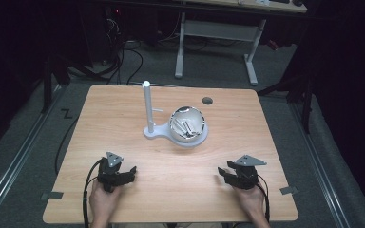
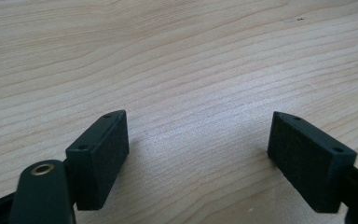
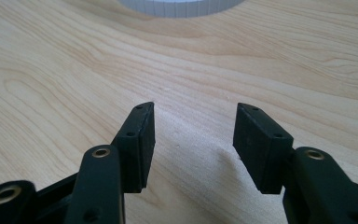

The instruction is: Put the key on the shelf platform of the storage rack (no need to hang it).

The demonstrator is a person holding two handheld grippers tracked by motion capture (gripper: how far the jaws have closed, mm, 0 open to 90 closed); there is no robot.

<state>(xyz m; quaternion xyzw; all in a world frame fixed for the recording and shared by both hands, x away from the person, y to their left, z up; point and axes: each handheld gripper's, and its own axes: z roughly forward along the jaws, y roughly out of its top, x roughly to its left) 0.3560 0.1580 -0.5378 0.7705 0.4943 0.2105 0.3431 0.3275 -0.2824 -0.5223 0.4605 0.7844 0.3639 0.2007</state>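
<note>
A white stand (image 1: 151,129) with an upright post (image 1: 147,105) sits mid-table, and a shiny metal bowl (image 1: 187,124) rests on its round base. Small pale pieces lie inside the bowl. My left gripper (image 1: 132,172) rests low at the near left of the wooden table (image 1: 123,104), held by a hand, and its jaws stand wide apart with only bare wood between them (image 2: 198,135). My right gripper (image 1: 221,174) sits at the near right, also in a hand. Its jaws are partly apart over bare wood (image 3: 193,123), nothing between them. The stand's white base edge (image 3: 179,6) lies ahead of it.
A dark round hole (image 1: 207,100) marks the table's far side. Black cables trail from both grippers towards the near edge. Beyond the table stand a white-legged desk (image 1: 216,33) and dark cables on the grey floor.
</note>
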